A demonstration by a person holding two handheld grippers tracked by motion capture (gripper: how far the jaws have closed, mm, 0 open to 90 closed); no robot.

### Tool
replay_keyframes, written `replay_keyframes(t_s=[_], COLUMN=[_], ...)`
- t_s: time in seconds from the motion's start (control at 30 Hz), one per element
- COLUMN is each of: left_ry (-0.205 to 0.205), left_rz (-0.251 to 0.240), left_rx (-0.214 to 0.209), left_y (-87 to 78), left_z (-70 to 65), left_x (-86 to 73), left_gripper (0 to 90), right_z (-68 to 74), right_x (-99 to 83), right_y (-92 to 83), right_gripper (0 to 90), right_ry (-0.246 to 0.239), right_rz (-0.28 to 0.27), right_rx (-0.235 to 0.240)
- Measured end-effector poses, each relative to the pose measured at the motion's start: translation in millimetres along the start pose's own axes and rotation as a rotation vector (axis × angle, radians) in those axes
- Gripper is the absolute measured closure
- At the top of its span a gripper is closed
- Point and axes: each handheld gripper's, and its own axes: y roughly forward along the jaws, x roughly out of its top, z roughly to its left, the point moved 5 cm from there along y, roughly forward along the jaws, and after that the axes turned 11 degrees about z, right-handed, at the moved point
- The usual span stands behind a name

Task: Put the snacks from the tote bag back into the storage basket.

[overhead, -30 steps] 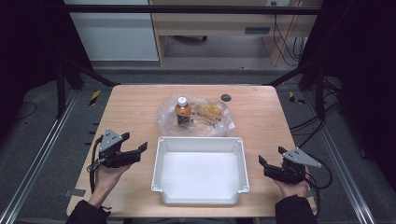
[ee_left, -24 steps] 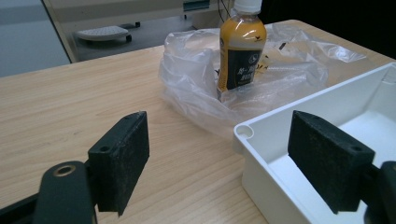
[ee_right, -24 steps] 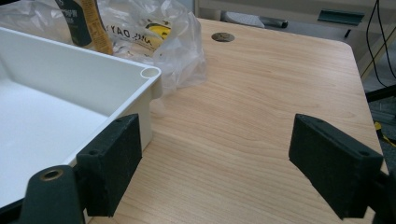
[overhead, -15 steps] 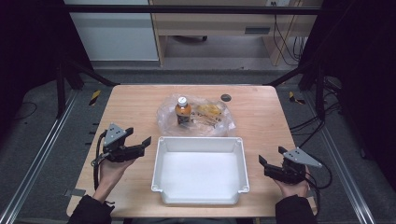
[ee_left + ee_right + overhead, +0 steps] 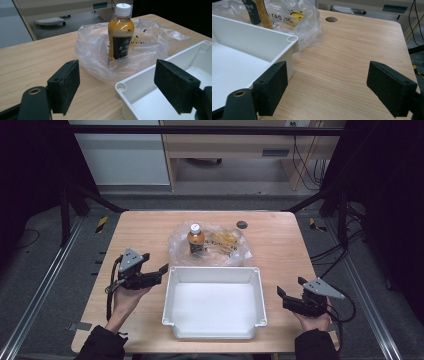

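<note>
The left tongs (image 5: 154, 272) stood wide apart and held nothing, hovering just beside the left rim of the white tub (image 5: 215, 272) and aimed at the bottle (image 5: 120, 31), which stood upright in a clear plastic bag (image 5: 95, 52) on the worktop (image 5: 140, 230) behind the tub. The right tongs (image 5: 283, 297) were equally wide apart and empty, near the tub's right side. The bag's crinkled film blurred the yellow packet (image 5: 223, 239) inside, and the bottle's top was cut off in the right gripper view.

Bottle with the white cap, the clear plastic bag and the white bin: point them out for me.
bottle (image 5: 121, 35), left gripper view, on its orange body.
clear plastic bag (image 5: 93, 57), left gripper view, on its near crumpled side.
white bin (image 5: 214, 274), high view, on its far rim.
</note>
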Motion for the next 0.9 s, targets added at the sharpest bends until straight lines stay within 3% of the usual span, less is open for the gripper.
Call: replay_keyframes(t_s=[0.9], left_ry=[0.000], left_rz=[-0.019], left_rx=[-0.010], left_y=[17.1], left_z=[-4.6], left_x=[25.5], left_gripper=[21.1], right_z=[0.2], right_x=[0.0], right_y=[0.5], right_gripper=[17.2], right_ry=[0.002], right_rz=[0.004], right_rx=[0.003])
